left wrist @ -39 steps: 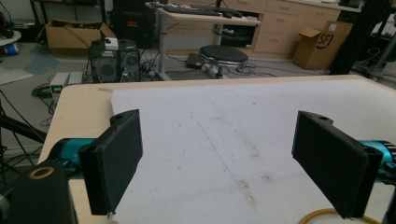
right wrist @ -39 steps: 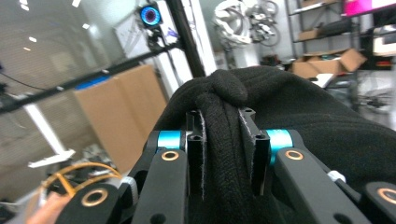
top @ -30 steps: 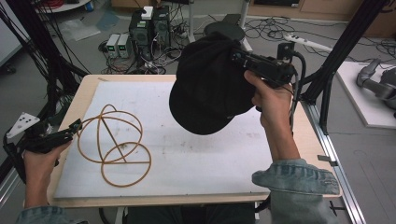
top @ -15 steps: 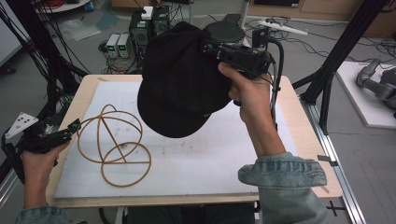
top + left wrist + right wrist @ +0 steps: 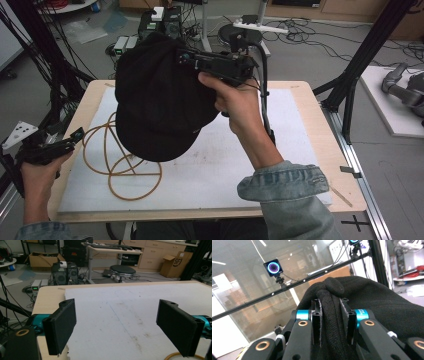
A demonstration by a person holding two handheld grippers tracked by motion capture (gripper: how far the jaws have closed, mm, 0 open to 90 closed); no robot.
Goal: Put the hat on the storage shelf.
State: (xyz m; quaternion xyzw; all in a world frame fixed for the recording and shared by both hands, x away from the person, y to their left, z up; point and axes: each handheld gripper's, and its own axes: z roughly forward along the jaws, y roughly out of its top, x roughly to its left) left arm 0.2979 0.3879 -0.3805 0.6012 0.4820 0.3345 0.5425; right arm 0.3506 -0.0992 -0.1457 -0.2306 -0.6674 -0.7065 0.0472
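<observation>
A black cap (image 5: 155,100) hangs in the air over the left half of the table, brim pointing toward the front. My right gripper (image 5: 182,57) is shut on a fold of the cap's fabric (image 5: 333,302), which is bunched between its two jaws. A tan wire frame of looped rings (image 5: 107,167) lies on the white foam board (image 5: 225,170), partly hidden under the cap. My left gripper (image 5: 75,136) rests at the table's left edge beside the frame. Its jaws stand wide open with nothing between them (image 5: 120,325), and a bit of tan ring (image 5: 175,355) shows near its right jaw.
Black frame posts (image 5: 360,65) rise at both sides of the wooden table (image 5: 310,110). Computers (image 5: 160,20), cables and a round stool (image 5: 240,32) stand on the floor beyond the far edge. A grey device (image 5: 402,87) lies on a white board at the right.
My right gripper has carried the cap to the left and a little higher, so it now overlaps the tan ring frame. The left gripper has stayed put.
</observation>
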